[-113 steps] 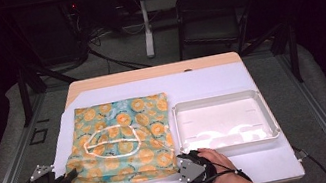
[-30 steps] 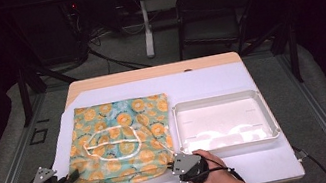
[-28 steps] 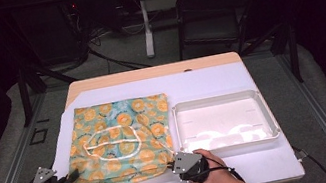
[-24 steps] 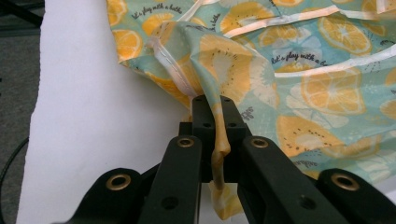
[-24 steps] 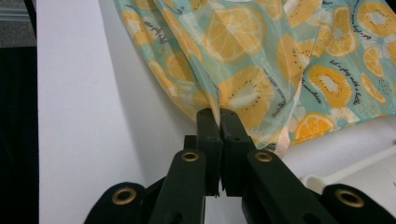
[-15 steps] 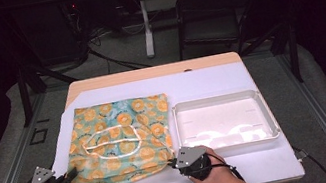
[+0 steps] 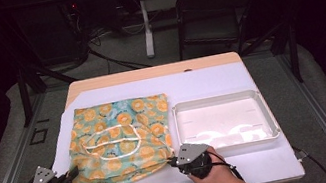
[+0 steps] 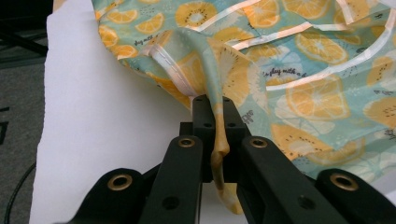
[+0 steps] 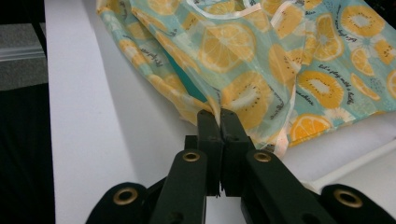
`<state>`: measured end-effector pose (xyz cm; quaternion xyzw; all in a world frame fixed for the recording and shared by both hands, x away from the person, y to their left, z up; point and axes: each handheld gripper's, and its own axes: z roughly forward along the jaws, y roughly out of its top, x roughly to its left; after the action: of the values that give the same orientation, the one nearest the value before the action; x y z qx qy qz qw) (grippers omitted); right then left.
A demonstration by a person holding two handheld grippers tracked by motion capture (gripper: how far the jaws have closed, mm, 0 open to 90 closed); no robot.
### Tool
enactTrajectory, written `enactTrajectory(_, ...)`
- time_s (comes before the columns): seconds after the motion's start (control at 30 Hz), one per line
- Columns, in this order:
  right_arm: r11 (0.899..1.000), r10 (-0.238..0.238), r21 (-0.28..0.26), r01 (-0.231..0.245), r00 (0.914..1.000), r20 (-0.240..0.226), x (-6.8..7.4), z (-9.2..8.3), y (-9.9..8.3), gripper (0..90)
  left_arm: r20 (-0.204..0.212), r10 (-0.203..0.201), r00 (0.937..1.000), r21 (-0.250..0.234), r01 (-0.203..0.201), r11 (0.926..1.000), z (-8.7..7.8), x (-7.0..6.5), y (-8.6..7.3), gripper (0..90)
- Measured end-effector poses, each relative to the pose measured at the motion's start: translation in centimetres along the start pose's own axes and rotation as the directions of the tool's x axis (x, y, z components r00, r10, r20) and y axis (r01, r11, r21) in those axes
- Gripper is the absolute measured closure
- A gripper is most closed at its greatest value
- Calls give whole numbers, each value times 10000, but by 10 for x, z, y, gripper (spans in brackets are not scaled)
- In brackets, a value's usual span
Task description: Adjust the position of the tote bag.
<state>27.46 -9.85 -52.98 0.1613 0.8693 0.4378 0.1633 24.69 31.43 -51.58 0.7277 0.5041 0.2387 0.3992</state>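
Both tongs, left (image 8: 212, 105) and right (image 9: 217, 116), still pinching the fruit-print cloth (image 7: 120, 134), its near edge now drawn slightly nearer.

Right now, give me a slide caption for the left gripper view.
Left claw shut on the edge of the fruit-print bag lying on the white table.

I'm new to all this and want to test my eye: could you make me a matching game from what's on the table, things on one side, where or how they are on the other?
Things:
1. fruit-print bag
2. white tray
3. left gripper
4. right gripper

States:
A. empty, on the right half of the table
B. shut on the bag's near left corner
C. lying flat, left of the tray
D. shut on the bag's near right corner

Pairs: 1-C, 2-A, 3-B, 4-D
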Motion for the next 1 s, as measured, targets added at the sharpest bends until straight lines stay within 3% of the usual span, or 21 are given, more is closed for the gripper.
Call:
enactTrajectory(0.53,9982,547,-247,-546,9985,58,-6,-5,11,894,-48,473,9989,-487,-474,9977,-7,-7,11,888)
enactTrajectory(1.0,9946,1013,-216,-1019,9945,-251,-15,-2,20,895,-155,1189,9928,-482,-1196,9917,-1,-11,29,887)
